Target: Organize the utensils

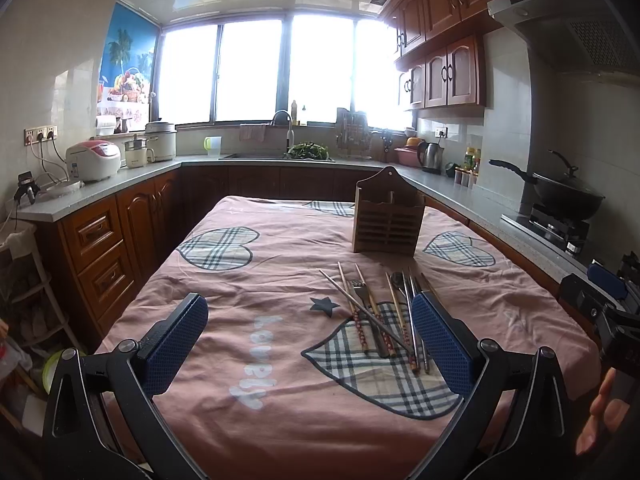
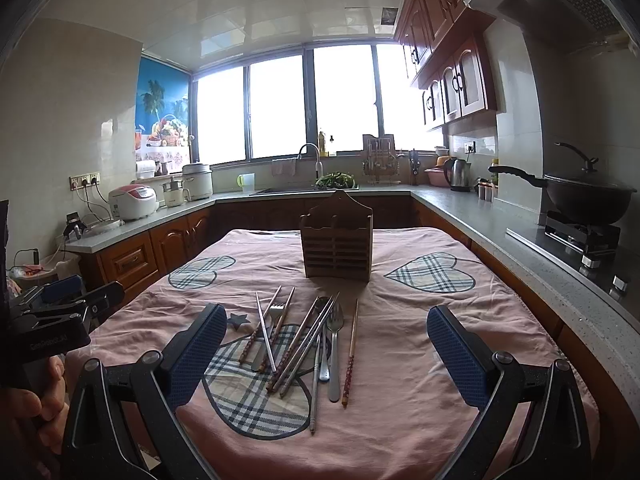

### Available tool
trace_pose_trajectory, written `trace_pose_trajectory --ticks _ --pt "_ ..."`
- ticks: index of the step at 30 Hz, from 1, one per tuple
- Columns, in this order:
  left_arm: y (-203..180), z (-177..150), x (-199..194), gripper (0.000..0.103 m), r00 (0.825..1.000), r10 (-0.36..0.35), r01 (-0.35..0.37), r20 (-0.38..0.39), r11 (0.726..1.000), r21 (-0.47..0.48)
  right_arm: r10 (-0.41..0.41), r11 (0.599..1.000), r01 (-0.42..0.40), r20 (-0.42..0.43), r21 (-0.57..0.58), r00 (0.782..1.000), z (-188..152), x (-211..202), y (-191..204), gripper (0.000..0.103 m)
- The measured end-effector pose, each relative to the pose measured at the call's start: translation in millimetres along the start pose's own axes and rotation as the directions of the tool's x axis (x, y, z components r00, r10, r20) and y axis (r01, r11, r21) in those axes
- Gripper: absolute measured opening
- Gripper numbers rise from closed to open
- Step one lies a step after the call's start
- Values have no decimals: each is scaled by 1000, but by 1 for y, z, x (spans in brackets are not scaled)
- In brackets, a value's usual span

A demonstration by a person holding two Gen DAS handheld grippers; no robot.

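Hovering over the near end of the table [image 2: 460,432], both grippers are held with jaws wide apart and nothing between them: the left gripper [image 1: 310,344] and the right gripper [image 2: 326,354]. A loose pile of utensils [image 2: 308,344] (chopsticks, forks, a spoon) is spread on the pink cloth [image 1: 248,280], touching and crossing each other. A wooden holder [image 2: 337,246] is stood upright well behind them, near the far edge. Plenty of bare cloth is left either side. Pale lettering [image 1: 256,360] is printed on the cloth but can't be read for sure
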State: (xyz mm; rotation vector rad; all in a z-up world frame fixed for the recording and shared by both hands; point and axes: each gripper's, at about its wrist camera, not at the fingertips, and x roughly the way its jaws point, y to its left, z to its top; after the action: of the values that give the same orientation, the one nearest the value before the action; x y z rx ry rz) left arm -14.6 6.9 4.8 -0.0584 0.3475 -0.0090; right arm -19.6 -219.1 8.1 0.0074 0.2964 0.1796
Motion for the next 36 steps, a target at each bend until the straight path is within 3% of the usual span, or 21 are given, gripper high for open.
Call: trace_pose_trajectory --ticks 14,22,30,36 --pt "1 0 5 103 1000 -6 6 -12 1000 -1 3 1000 -3 -1 -2 1000 -1 0 2 101" --pt "13 2 31 103 995 -30 26 -94 999 -48 13 1000 -13 -27 11 1000 0 8 3 101" --pt "24 10 82 103 968 -90 65 -235 992 -111 36 998 -29 -120 62 992 5 45 -15 101" --pt "26 14 124 103 943 -95 60 -318 991 -119 51 993 -27 -216 114 975 4 85 -34 100"
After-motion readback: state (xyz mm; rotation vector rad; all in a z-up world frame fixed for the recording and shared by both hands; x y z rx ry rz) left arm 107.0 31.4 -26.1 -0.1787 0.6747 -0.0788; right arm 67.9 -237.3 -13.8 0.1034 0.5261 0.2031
